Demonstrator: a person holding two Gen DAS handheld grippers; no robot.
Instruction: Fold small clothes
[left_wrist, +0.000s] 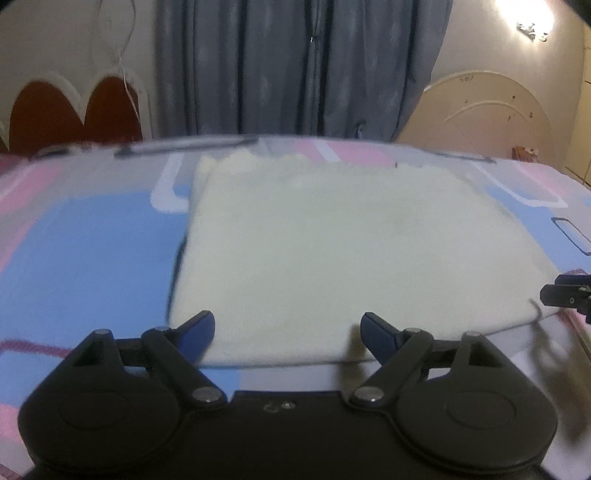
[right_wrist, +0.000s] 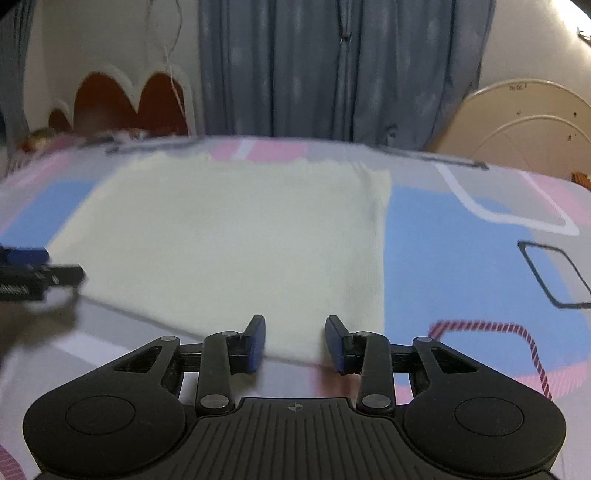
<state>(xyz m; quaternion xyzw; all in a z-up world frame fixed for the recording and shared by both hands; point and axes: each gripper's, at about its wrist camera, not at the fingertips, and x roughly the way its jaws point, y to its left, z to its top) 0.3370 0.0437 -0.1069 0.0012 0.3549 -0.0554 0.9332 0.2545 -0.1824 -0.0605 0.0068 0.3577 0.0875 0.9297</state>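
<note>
A cream-white cloth (left_wrist: 332, 251) lies flat as a rectangle on the bed; it also shows in the right wrist view (right_wrist: 240, 236). My left gripper (left_wrist: 288, 332) is open, its blue-padded fingers spread wide over the cloth's near edge toward its left corner, holding nothing. My right gripper (right_wrist: 295, 341) is open, its fingers a narrower gap apart at the cloth's near edge toward its right corner, holding nothing. The right gripper shows at the right edge of the left wrist view (left_wrist: 569, 293), and the left gripper at the left edge of the right wrist view (right_wrist: 33, 273).
The bed has a sheet (left_wrist: 92, 251) patterned in blue, pink and grey. Grey curtains (left_wrist: 295, 66) hang behind it. A red and white headboard (left_wrist: 74, 110) stands at the far left, a cream headboard (left_wrist: 487, 114) at the far right.
</note>
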